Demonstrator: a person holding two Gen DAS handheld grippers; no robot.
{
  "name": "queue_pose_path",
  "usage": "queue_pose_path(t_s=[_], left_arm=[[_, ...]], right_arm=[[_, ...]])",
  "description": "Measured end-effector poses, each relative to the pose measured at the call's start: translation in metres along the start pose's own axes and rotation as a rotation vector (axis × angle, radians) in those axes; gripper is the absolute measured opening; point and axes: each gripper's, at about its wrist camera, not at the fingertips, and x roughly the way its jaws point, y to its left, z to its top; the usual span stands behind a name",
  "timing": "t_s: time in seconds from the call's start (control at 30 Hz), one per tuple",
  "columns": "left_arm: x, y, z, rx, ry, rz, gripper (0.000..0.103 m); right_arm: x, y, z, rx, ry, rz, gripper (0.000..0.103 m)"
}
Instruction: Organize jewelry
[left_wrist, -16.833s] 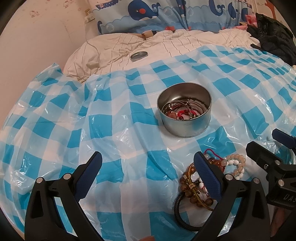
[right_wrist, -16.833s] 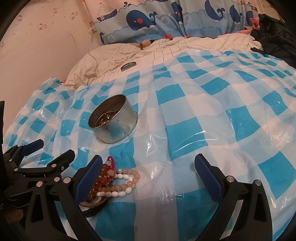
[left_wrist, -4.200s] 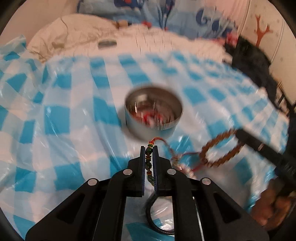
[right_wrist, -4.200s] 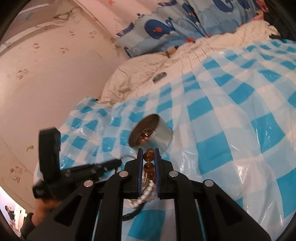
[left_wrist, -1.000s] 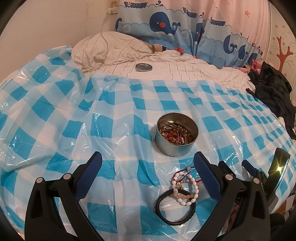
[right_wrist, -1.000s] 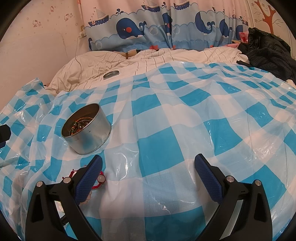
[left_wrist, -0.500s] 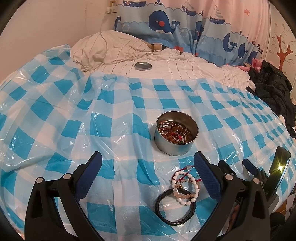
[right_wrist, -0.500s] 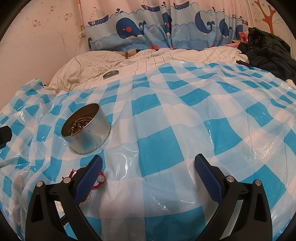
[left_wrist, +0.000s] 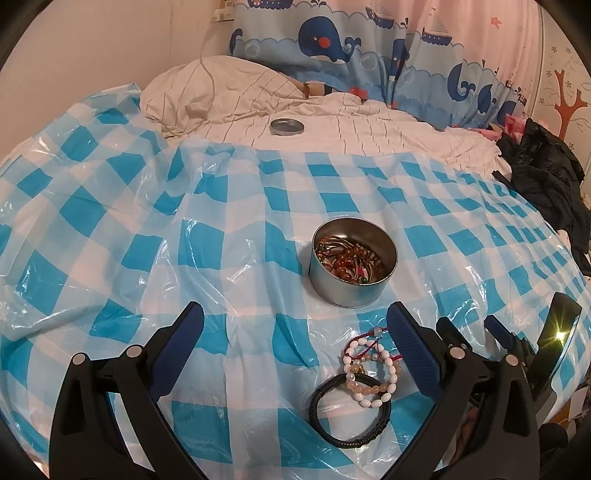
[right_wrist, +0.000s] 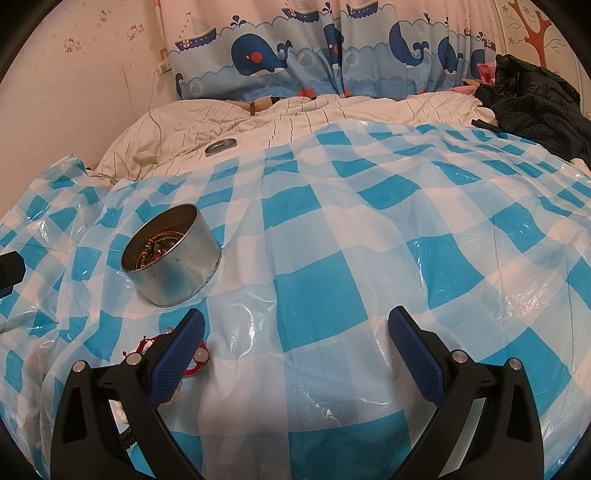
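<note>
A round metal tin (left_wrist: 354, 263) holding bead bracelets and bangles stands on the blue-checked plastic sheet (left_wrist: 221, 236). In front of it lie a white and peach bead bracelet (left_wrist: 371, 373), a red cord (left_wrist: 364, 338) and a black braided ring (left_wrist: 349, 408). My left gripper (left_wrist: 295, 350) is open above the sheet, the bracelets just inside its right finger. In the right wrist view the tin (right_wrist: 171, 254) sits to the left, and my right gripper (right_wrist: 295, 350) is open over bare sheet. Its left finger hides most of the red cord (right_wrist: 195, 360) and beads.
The tin's lid (left_wrist: 287, 126) lies on the striped cream bedding (left_wrist: 332, 122) behind the sheet. A whale-print curtain (right_wrist: 314, 55) hangs at the back. Dark clothing (left_wrist: 546, 184) is piled at the right. The right gripper's body (left_wrist: 535, 354) shows at the left view's lower right.
Since 4.2 s ago both grippers have opened and let go of their bracelets; brown beads now lie in the tin. Over the last second, hardly anything moved.
</note>
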Motion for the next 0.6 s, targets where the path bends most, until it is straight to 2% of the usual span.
queue_pose_path(t_s=[0.6], left_arm=[[0.0014,-0.0017,0.0015,0.000,0.002,-0.001,0.095]], right_arm=[[0.0003,0.0002,0.0001,0.000,0.002,0.000,0.096]])
